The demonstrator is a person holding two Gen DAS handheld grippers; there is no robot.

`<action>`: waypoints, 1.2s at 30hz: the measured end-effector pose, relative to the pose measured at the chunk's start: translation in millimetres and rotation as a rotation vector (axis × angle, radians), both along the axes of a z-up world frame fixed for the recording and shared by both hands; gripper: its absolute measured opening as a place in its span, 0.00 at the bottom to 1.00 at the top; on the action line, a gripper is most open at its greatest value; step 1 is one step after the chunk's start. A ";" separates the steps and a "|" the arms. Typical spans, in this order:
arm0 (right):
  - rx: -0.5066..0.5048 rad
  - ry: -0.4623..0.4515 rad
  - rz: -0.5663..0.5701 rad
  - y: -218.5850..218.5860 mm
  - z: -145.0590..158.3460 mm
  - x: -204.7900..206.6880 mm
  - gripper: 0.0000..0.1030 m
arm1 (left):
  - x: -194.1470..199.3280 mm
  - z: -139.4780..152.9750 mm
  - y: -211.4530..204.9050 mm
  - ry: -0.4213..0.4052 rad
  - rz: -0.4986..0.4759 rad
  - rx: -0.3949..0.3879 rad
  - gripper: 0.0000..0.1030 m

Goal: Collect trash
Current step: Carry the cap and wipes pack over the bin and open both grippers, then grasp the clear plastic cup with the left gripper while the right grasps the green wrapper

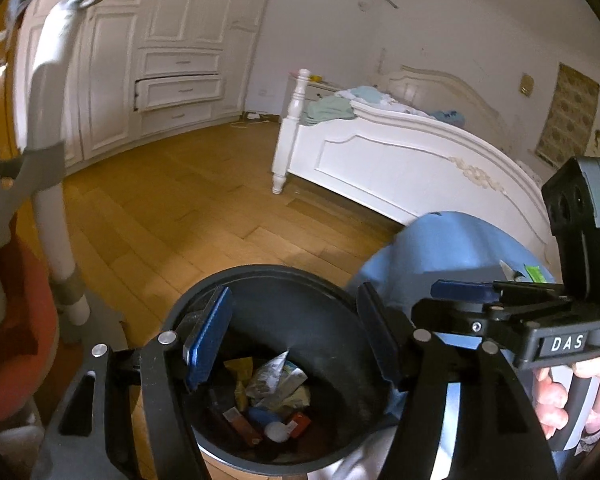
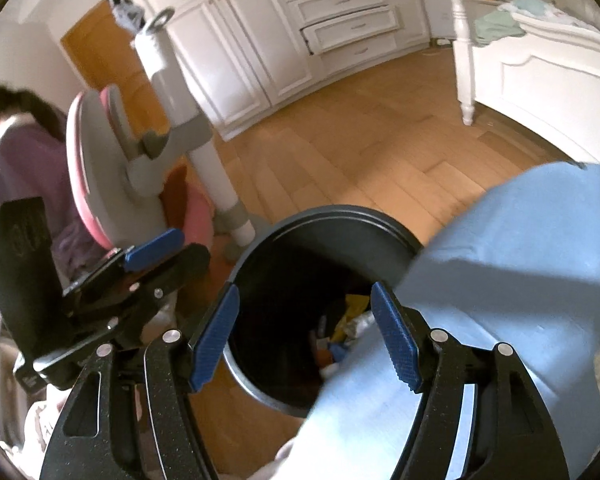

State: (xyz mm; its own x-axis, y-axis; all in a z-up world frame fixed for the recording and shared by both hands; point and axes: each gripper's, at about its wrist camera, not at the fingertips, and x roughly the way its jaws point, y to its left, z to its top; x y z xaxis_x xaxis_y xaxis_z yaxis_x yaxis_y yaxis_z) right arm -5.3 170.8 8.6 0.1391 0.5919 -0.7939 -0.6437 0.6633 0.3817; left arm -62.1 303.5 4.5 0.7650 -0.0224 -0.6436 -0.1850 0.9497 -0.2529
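Left claw [image 1: 292, 344] wide, nothing between its fingers, hanging right over the dark bin [image 1: 332, 280]. Straight below it, at the bin's bottom: collected trash [image 1: 272, 396], wrappers, packets, a small white bottle. Position suggests a drop point, so pieces fall clear of the rim. Right claw [image 2: 306, 340] also wide and unloaded, over the same bin's near edge; blue cloth [image 2: 500, 260] drapes beside its right finger. Wood floor [image 1: 172, 208] beyond both claws shows no obvious litter.
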 end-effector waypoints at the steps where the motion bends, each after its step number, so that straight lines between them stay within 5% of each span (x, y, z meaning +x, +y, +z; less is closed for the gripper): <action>1: 0.015 -0.002 -0.022 -8.5 2.9 0.6 0.67 | 2.4 4.6 -7.8 -0.004 -0.016 0.008 0.70; 3: 0.042 0.002 -0.059 -29.5 9.5 2.5 0.67 | 6.1 15.2 -27.1 -0.025 -0.054 0.033 0.78; 14: 0.120 -0.053 -0.304 -174.9 42.7 9.2 0.71 | 31.6 47.0 -121.6 -0.069 -0.251 0.099 0.86; 17: 0.126 -0.092 -0.392 -223.0 49.5 7.1 0.85 | 41.6 43.4 -143.9 -0.047 -0.303 0.081 0.87; 19: 0.127 -0.108 -0.447 -255.3 50.9 6.6 0.85 | 50.3 38.2 -161.3 -0.021 -0.338 0.081 0.95; 28: 0.091 -0.112 -0.710 -411.2 35.3 0.8 0.90 | 86.7 15.3 -238.8 0.079 -0.486 0.085 0.95; 36: 0.003 -0.133 -0.774 -461.7 18.1 -5.7 0.90 | 126.2 -3.2 -294.9 0.135 -0.553 0.060 0.95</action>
